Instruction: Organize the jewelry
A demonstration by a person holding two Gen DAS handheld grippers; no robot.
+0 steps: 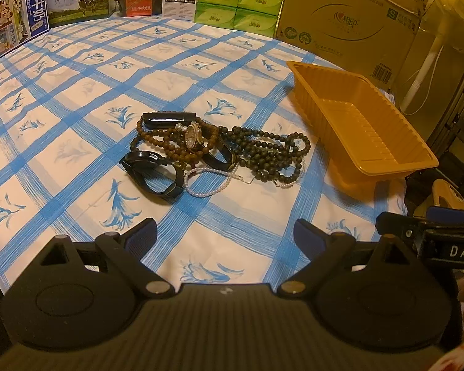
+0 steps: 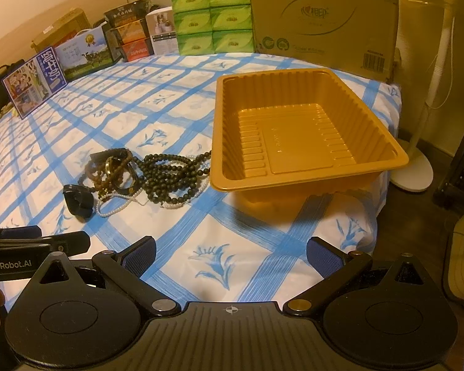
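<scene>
- left gripper: sitting nearest the lens in the left wrist view, its two blue-padded fingers spreading wide and holding nothing, hovering over the tablecloth short of the jewelry.
- right gripper: filling the near edge of the right wrist view, its fingers likewise standing wide apart and gripping nothing; the two tools are showing side by side, each at the edge of the other's view.
- jewelry pile: lying tangled on the blue-checked cloth, left of the tray and just beside it, with one dark strand reaching the tray wall in the right wrist view.
- dark bead necklace: making up the right part of the pile, nearest the tray.
- brown bead strands: coiling in the middle, with a small watch face resting on top.
- black wristband: lying at the near left of the pile, touching the pearl strand, which is looping along the near edge.
- black tube-shaped item: lying at the far side of the pile.
- orange plastic tray: standing upright on the right of the cloth, its ribbed floor showing bare.
- cartons and green packs: lining the far edge of the surface, with a large cardboard box behind the tray.
</scene>
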